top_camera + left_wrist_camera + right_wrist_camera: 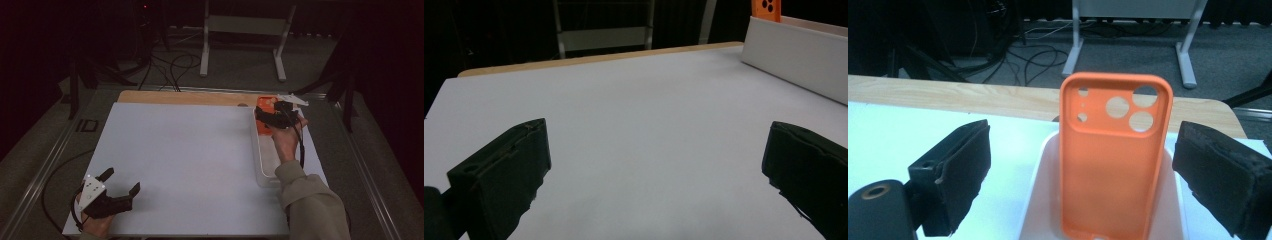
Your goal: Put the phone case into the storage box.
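An orange phone case (1115, 160) with round camera holes leans upright at the far end of a white tray (1040, 200). My right gripper (1080, 170) is open, its jaws on either side of the case without touching it. From above, the right gripper (270, 116) hovers over the tray's (264, 172) far end, by the orange case (266, 103). My left gripper (120, 182) stands open over the white board at the near left, nothing between its jaws. The left gripper view has its jaws wide apart (654, 165), with the tray wall (794, 62) and the case's top (767, 9) far right.
A white board (185, 160) covers most of the wooden table (185, 97). Behind the table stand a white metal frame (245, 35), dark stands and loose cables (170, 67) on the floor. A sleeve (312, 200) reaches in along the tray's right side.
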Motion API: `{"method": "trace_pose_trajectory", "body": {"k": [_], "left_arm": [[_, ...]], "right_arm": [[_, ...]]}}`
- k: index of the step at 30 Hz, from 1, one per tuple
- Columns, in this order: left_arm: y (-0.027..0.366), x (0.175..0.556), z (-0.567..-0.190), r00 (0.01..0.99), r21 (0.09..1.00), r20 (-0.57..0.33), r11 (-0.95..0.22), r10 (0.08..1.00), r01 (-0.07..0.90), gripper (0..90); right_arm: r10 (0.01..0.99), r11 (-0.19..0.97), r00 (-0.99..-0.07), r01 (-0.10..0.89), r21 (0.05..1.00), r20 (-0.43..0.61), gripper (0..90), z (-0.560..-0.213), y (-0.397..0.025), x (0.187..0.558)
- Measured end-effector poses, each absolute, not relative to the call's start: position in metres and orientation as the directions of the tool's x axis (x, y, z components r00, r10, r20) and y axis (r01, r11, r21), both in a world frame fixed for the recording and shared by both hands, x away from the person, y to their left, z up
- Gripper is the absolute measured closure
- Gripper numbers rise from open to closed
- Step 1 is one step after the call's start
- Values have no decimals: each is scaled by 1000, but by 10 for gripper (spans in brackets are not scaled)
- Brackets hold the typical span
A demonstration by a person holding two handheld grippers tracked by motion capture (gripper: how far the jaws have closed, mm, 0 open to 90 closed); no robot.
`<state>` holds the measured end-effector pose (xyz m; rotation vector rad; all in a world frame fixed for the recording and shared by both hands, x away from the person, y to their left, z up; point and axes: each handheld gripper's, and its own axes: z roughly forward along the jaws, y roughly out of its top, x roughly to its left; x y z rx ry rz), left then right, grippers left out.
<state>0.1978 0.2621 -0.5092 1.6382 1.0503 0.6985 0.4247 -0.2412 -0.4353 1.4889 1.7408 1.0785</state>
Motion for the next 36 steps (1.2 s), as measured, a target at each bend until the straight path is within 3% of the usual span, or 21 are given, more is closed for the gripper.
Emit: {"method": "trace_pose_trajectory", "body": {"k": [17,27,36], "left_arm": [[261,198,-509,457,946,-46,-109,888,306,3],[260,199,-509,463,942,-54,-109,885,318,3],[259,202,-508,472,934,-72,-107,879,342,2]], "right_arm": [[945,47,-308,464,885,111,83,-423,-244,384],[916,107,-391,450,887,88,79,-423,-242,361],[883,80,-450,420,904,132,78,-421,-246,333]]}}
